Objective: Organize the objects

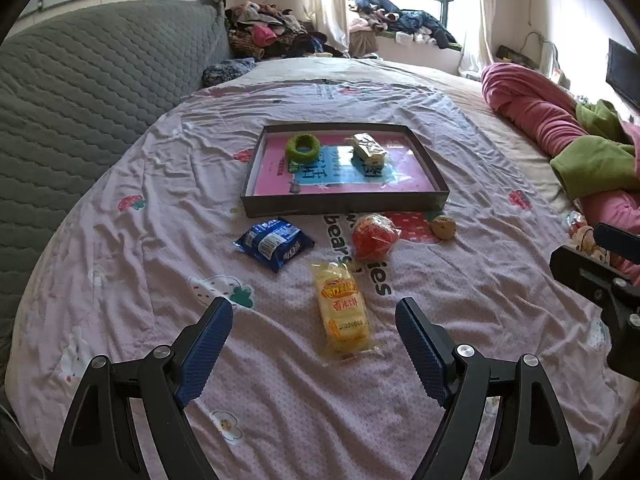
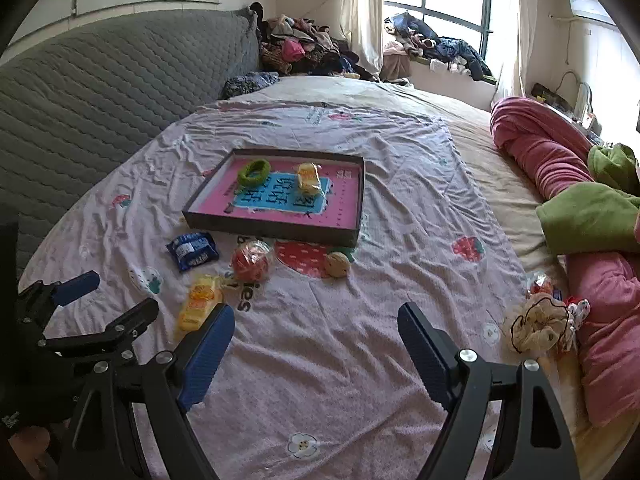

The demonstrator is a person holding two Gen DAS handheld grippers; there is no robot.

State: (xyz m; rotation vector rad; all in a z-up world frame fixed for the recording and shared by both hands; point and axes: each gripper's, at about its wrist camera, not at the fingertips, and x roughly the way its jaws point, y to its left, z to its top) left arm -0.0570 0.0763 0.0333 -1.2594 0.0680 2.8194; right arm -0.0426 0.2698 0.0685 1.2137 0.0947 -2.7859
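Observation:
A dark shallow tray [image 1: 344, 203] [image 2: 272, 232] with a pink and blue lining sits mid-bed and holds a green ring [image 1: 303, 147] [image 2: 253, 172] and a yellow snack pack [image 1: 368, 148] [image 2: 308, 178]. In front of it lie a blue snack bag [image 1: 274, 243] [image 2: 193, 250], a red wrapped ball [image 1: 374, 237] [image 2: 251, 260], a small tan cookie-like piece [image 1: 444, 227] [image 2: 337, 265] and a long yellow cracker pack [image 1: 345, 312] [image 2: 199, 306]. My left gripper [image 1: 314, 312] is open above the cracker pack. My right gripper [image 2: 316, 320] is open over bare sheet.
A cream scrunchie [image 2: 538, 326] lies at the right by pink and green blankets [image 2: 580, 208]. A grey quilted headboard [image 1: 80, 92] runs along the left. Clothes [image 1: 272, 36] pile up at the far end under the window.

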